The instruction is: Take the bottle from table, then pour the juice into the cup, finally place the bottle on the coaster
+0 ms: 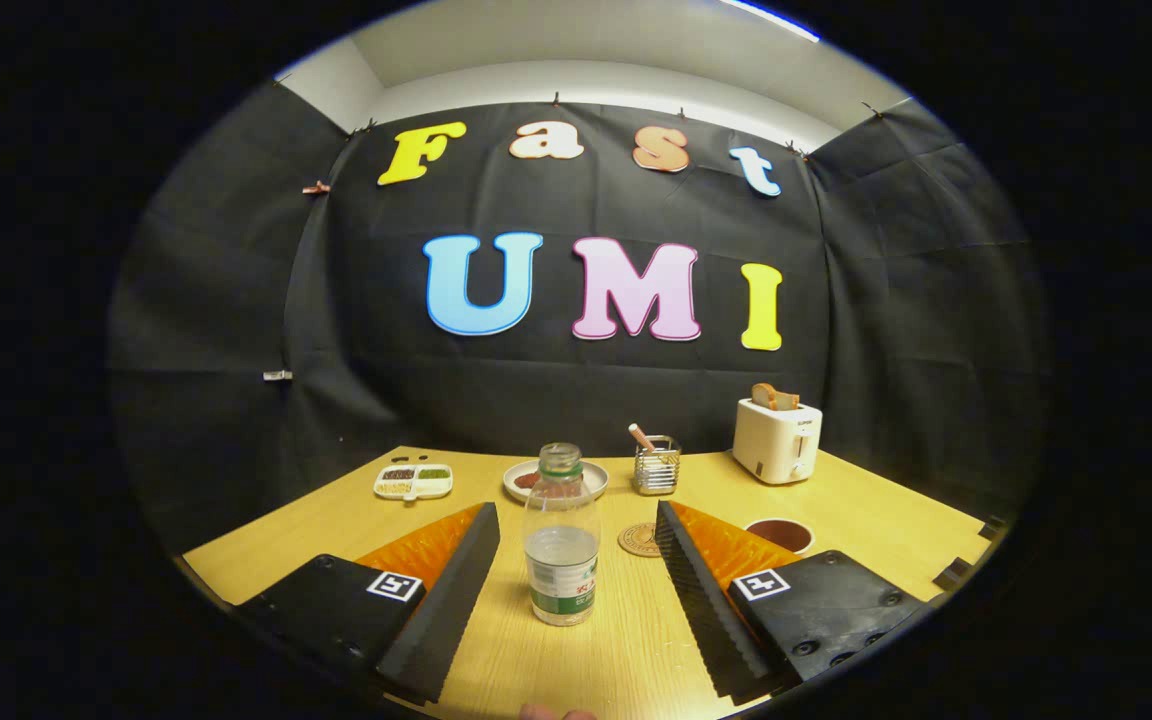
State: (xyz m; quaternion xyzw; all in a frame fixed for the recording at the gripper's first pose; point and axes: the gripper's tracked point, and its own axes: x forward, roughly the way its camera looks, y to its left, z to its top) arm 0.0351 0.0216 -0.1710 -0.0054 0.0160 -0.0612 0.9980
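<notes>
A clear uncapped plastic bottle (561, 536) with a green-and-white label stands upright on the wooden table (876, 500), holding a little liquid. It sits between my two fingers, with a gap on each side. My gripper (575, 518) is open and touches nothing. A round cork coaster (639, 539) lies just beyond the bottle, close to the right finger (693, 590). The cup (779, 534), dark inside with a white rim, stands on the table beyond the right finger.
At the back of the table stand a white toaster (777, 438) with bread in it, a wire holder (657, 466), a white plate (555, 480) behind the bottle, and a divided snack dish (413, 481). The black cloth wall closes off the far side.
</notes>
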